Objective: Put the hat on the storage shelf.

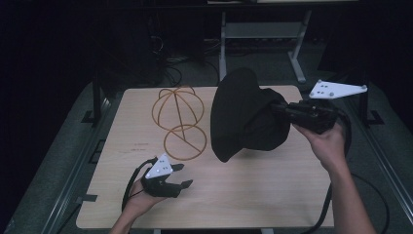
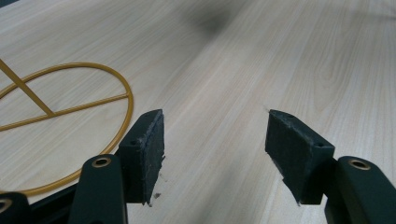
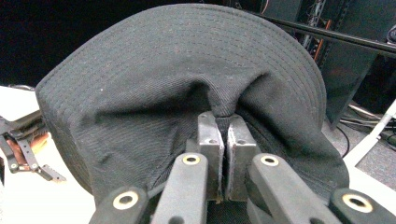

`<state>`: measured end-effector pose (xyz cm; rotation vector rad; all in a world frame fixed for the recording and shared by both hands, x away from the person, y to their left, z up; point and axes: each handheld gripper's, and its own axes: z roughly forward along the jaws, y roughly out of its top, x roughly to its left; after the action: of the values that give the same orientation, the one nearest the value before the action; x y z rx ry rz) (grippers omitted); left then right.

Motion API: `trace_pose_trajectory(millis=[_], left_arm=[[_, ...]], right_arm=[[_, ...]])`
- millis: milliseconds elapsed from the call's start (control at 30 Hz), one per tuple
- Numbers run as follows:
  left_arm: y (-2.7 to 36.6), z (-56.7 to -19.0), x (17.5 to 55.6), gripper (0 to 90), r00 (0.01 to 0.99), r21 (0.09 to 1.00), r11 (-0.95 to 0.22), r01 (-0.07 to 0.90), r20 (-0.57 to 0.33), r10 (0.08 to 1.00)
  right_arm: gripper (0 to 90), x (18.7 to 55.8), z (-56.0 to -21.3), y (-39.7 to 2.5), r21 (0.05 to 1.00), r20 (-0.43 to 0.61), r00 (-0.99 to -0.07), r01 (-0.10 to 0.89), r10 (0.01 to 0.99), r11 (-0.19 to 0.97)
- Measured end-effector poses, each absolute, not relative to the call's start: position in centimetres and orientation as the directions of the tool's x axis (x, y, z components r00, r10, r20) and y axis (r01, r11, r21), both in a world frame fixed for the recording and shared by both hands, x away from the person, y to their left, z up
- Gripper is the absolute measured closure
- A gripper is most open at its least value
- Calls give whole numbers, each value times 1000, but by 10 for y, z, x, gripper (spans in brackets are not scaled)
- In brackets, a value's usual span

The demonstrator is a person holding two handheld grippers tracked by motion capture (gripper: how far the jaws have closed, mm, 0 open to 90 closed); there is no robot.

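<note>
Left gripper (image 1: 181, 175): nearest the camera in the high view, held low over the front left part of the table by the person's left hand (image 1: 141, 197), grey three-cornered plate on top; its jaws stand wide apart with nothing between them
Left gripper view: two black pads (image 2: 148, 151) spread over bare wood, just beside the round base ring of the wire stand
Right gripper (image 3: 223, 156): held up over the right side of the table by the right hand (image 1: 327, 141), pointing left; its jaws are pressed together on a pinch of the hat's black cloth
Hat (image 1: 246, 117): black, soft, with a stitched brim; it hangs from the right gripper, tilted on edge, its lower brim close to the tabletop near the middle; whether it touches the wood cannot be told
Hat in the right gripper view (image 3: 187, 84): brim arching over the clamped jaws, cloth bunched into a fold where they bite
Wire stand (image 1: 179, 119): gold-coloured, a domed cage of hoops above a flat ring with a cross bar; it rests on the table's back left part, just left of the hat and apart from it
Wire stand base (image 2: 60, 126): ring and cross bar flat on the wood
Table (image 1: 272, 195): light wood, dark floor and metal frames behind
</note>
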<state>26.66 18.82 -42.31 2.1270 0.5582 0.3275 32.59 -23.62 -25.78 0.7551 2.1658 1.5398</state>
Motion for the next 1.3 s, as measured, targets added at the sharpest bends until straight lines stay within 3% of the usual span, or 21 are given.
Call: trace_pose_trajectory(millis=[1300], left_arm=[[195,-426,270,355,862,810,-523,267,43,506]], right_arm=[[869,388,-197,-144,928,-51,-839,161,542,337]])
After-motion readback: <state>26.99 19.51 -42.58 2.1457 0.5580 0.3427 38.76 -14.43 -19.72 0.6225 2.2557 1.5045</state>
